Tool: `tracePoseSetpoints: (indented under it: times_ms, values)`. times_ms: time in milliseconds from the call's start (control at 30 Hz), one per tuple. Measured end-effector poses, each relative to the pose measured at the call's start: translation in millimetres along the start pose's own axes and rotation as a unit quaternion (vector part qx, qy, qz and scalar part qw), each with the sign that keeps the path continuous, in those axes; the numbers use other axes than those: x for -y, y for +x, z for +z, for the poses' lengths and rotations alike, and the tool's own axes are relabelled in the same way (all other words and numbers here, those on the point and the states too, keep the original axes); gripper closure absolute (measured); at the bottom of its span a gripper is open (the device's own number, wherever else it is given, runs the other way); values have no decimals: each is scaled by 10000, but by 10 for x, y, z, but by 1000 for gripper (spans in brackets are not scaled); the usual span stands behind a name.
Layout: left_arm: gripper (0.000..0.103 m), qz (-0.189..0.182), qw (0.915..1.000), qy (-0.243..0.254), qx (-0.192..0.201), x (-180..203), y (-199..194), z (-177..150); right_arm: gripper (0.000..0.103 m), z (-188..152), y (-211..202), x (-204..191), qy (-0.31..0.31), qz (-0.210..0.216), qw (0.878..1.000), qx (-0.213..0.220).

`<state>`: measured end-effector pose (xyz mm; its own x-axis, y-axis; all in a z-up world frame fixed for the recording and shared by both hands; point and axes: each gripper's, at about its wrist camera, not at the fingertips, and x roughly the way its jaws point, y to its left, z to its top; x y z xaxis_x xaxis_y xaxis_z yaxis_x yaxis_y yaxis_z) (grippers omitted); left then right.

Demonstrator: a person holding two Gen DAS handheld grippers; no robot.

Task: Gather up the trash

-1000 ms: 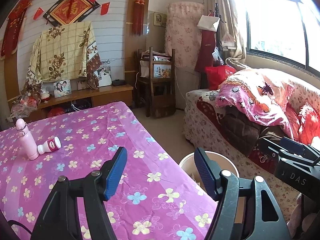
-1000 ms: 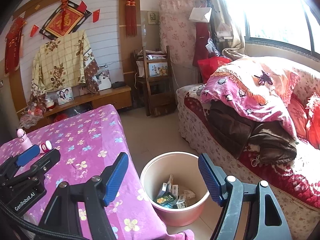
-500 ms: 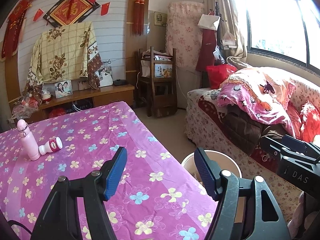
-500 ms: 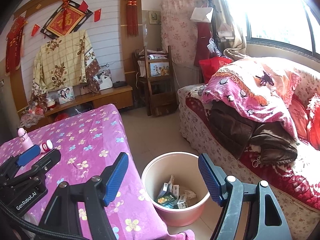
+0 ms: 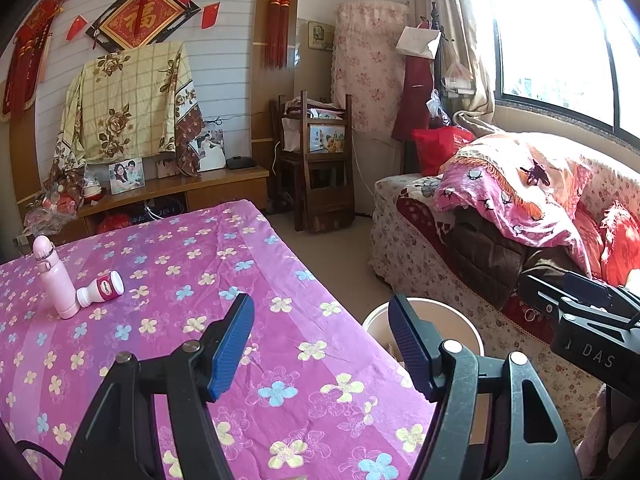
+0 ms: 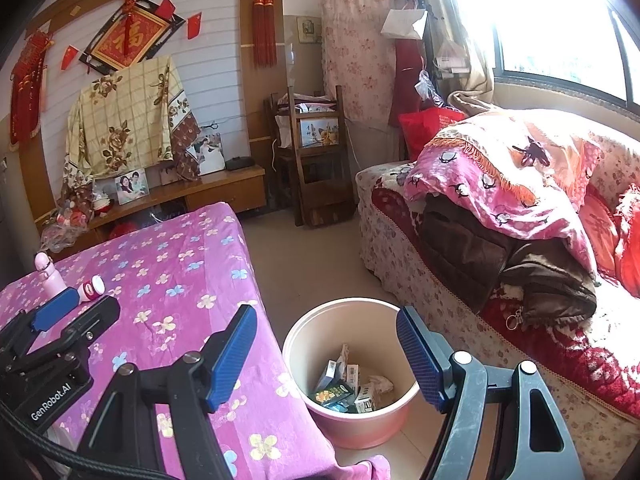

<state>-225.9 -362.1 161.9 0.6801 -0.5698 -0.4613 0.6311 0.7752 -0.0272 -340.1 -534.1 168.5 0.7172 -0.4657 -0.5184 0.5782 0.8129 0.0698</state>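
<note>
A pink bin (image 6: 352, 420) stands on the floor beside the table, with small boxes and crumpled paper (image 6: 348, 386) inside; its rim (image 5: 452, 312) shows in the left wrist view. A small white bottle with a red label (image 5: 102, 287) lies on its side on the purple flowered tablecloth (image 5: 208, 272), touching an upright pink flask (image 5: 54, 280). My left gripper (image 5: 320, 344) hovers open and empty over the table's near right part. My right gripper (image 6: 326, 352) is open and empty above the bin. The left gripper (image 6: 60, 320) also shows in the right wrist view.
A sofa (image 6: 460, 280) piled with blankets and a brown jacket (image 6: 520, 264) runs along the right under the window. A wooden chair (image 6: 316, 160) and a low wooden cabinet (image 6: 192, 196) with photo frames stand at the back wall. Bare floor (image 6: 320, 256) lies between table and sofa.
</note>
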Motion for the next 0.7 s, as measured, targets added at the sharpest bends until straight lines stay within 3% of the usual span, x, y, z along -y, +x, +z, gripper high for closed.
tracePoseSetpoints:
  times_ms: [700]
  values:
    - [33, 7, 10000, -35, -60, -8, 54, -45, 27, -34, 40, 11, -6, -14, 10000, -66]
